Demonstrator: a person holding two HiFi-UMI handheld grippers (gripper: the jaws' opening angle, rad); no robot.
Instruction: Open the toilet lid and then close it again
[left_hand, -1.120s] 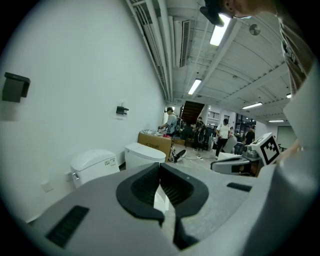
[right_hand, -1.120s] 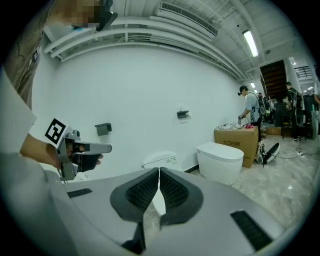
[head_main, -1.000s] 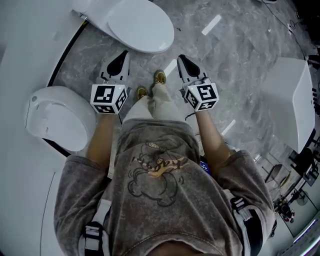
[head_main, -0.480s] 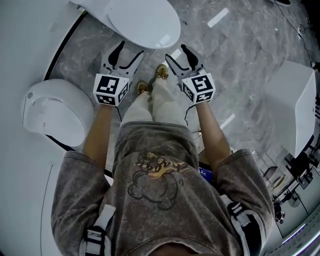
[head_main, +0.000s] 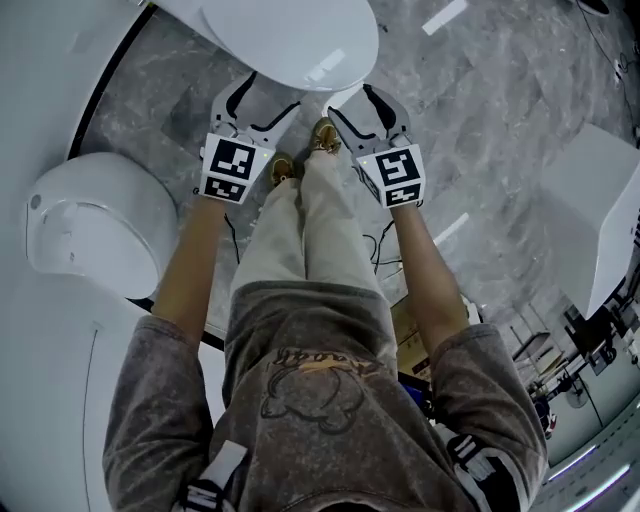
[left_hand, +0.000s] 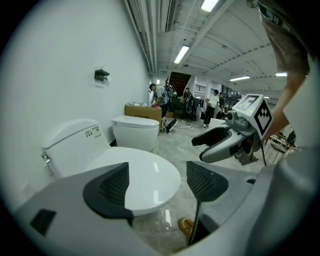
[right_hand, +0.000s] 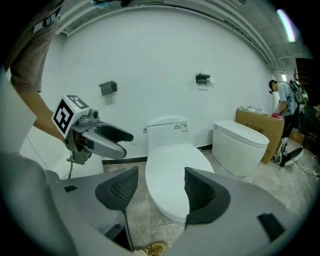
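Toilet lid (head_main: 290, 40) lies closed on the bowl, just ahead of your feet. Your left gripper (head_main: 262, 98) and right gripper (head_main: 355, 103) hover near its front rim. Both sets of jaws have just been opening and stand wide apart, gripping nothing.

The head view looks steeply down to the floor (head_main: 480, 110). Both gripper views sit low, near, facing the toilet lid (left_hand: 150, 175), apparently shared by all three.
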